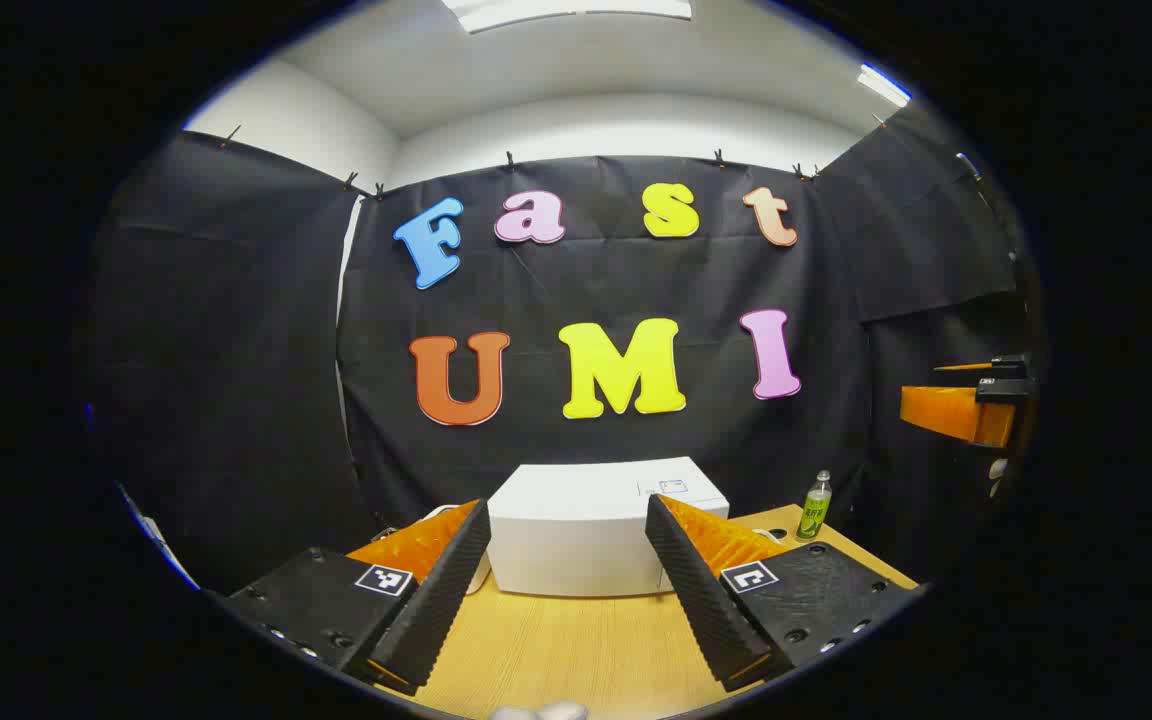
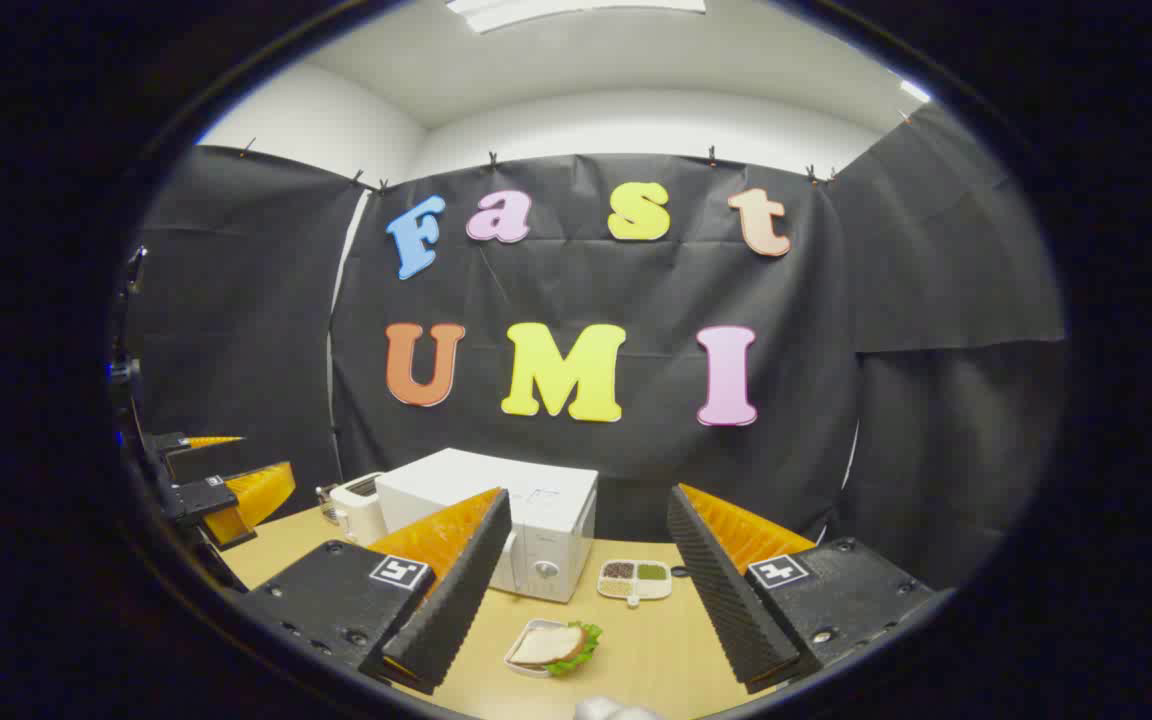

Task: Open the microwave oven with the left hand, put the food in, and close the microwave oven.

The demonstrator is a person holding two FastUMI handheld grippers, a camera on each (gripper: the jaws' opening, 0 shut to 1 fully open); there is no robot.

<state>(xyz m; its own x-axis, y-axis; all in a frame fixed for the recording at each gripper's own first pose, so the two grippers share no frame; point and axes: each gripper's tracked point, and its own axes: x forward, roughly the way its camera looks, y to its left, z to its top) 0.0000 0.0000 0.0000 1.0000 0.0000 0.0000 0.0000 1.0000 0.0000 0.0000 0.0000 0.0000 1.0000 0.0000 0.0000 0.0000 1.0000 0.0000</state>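
A white microwave oven (image 1: 591, 540) stands with its door closed at the back of the wooden table (image 1: 556, 650); in the right gripper view the microwave oven (image 2: 526, 525) sits left of centre. A sandwich with lettuce on a small white plate (image 2: 551, 648) lies on the table in front of it. My left gripper (image 1: 568, 590) hovers open above the table, short of the microwave. My right gripper (image 2: 576, 600) is open too, above and just behind the sandwich plate. Each gripper also appears at the edge of the other's view: the right gripper (image 1: 966, 410), the left gripper (image 2: 226, 490).
A green drink bottle (image 1: 815, 506) stands at the table's right rear. A white toaster (image 2: 356, 505) sits left of the microwave. A small divided dish of seasonings (image 2: 635, 579) lies to the right of the microwave. Black cloth walls close in the booth.
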